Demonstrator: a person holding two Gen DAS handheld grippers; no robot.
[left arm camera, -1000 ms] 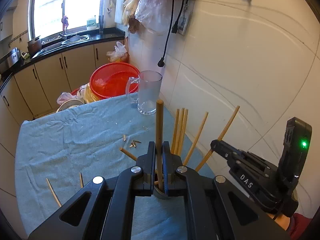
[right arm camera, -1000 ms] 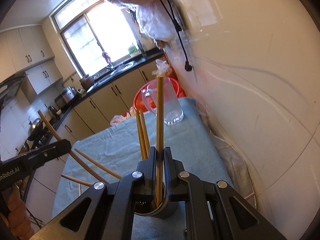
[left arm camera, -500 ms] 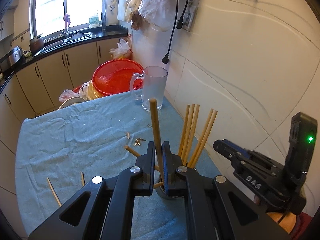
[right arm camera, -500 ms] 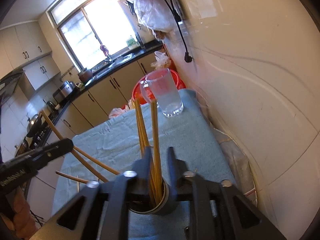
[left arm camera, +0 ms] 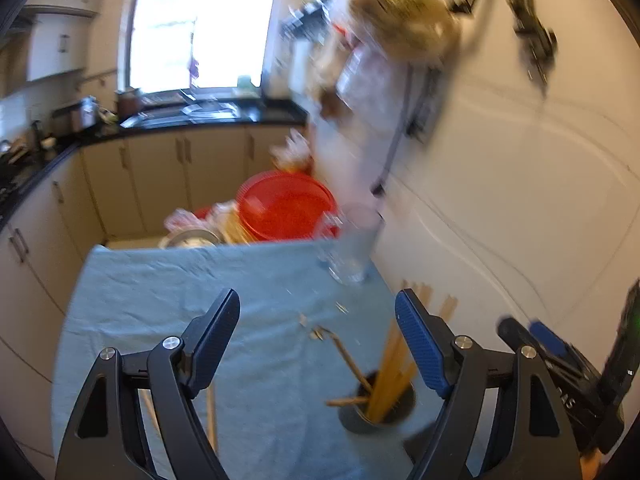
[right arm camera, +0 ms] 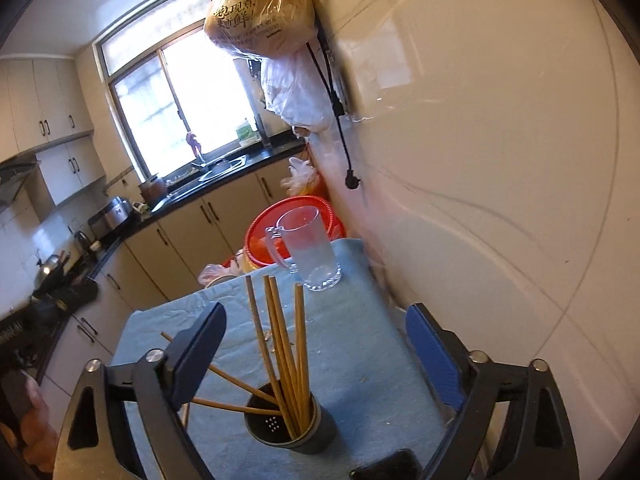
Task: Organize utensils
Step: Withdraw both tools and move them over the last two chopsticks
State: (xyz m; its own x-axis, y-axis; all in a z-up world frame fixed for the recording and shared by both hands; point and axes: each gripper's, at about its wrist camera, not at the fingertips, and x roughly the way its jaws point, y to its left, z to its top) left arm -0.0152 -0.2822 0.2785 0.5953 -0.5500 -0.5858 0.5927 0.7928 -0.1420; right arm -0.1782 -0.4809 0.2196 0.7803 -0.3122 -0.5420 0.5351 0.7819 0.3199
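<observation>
A: Wooden chopsticks (right arm camera: 286,360) stand bundled in a dark, round holder (right arm camera: 290,426) on the near part of a blue cloth (right arm camera: 360,360). Most lean close to upright; two tilt low toward the left over the rim.

B: And the grippers?

A: The right gripper (right arm camera: 316,344) hangs above the holder, its jaws having just spread wide; the sticks rise between them, touched by neither pad. The left gripper (left arm camera: 316,340) has likewise just opened wide and grips nothing; in its blurred view the holder (left arm camera: 376,412) sits to the near right, partly behind the right finger.

B: Any legible writing?

A: A hanging plastic bag (right arm camera: 260,12) on the right wall carries printed Chinese characters, only partly readable. In the left view the other tool's body shows the letters "AS" at the lower right.

B: What differs between the views?

A: The left view shows loose chopsticks (left arm camera: 210,416) lying on the cloth near the left finger, and small scraps (left arm camera: 320,332) farther out. The right view is sharp: a glass mug (right arm camera: 308,252) at the far edge of the cloth, a red basin (right arm camera: 264,232) behind it, and perforations in the holder's floor.
</observation>
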